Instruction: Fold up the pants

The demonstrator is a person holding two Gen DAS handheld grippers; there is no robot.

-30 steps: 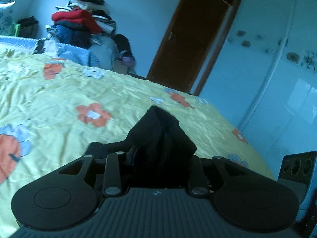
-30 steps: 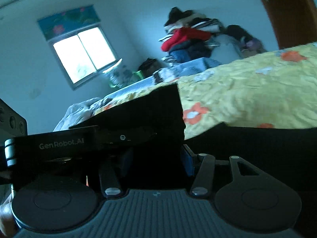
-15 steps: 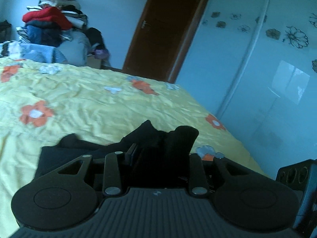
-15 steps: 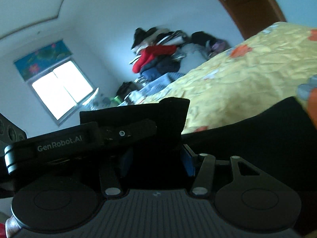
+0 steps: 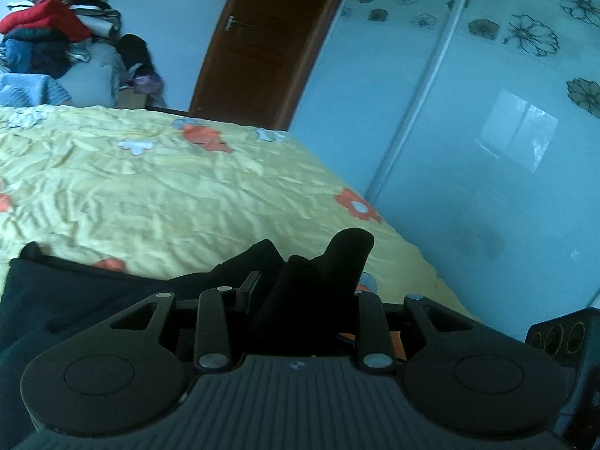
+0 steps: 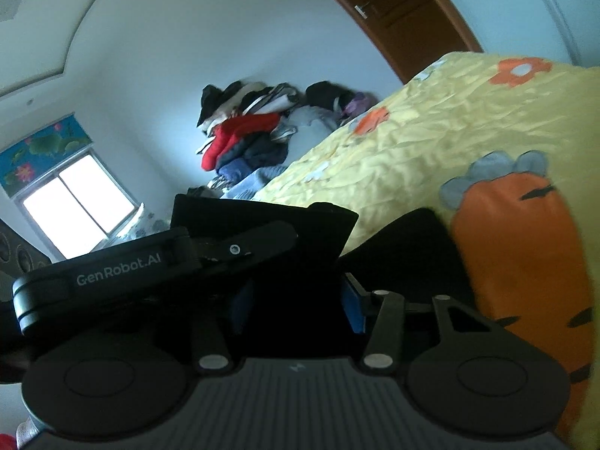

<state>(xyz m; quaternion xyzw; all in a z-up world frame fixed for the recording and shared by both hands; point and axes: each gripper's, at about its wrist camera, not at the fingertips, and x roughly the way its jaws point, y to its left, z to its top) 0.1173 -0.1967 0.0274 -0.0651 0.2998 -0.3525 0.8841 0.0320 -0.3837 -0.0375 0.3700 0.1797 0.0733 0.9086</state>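
The black pants (image 5: 75,292) lie on the yellow flowered bedspread (image 5: 168,195) and run off to the lower left. My left gripper (image 5: 300,300) is shut on a bunched fold of the pants, which sticks up between its fingers. My right gripper (image 6: 296,300) is shut on another flat edge of the pants (image 6: 270,225), held up in front of the lens. The left gripper's body (image 6: 150,262) crosses the right wrist view, close beside it. More black cloth (image 6: 405,247) lies on the bed to the right.
A heap of clothes (image 5: 52,41) is piled at the far end of the bed, also in the right wrist view (image 6: 255,131). A brown door (image 5: 270,37) and a pale wardrobe (image 5: 468,131) stand past the bed's right edge. A window (image 6: 75,202) is at left.
Both grippers have carried the held pants toward the right side of the bed and lowered. More of the pants now lies flat at the left; the views have swung toward the door.
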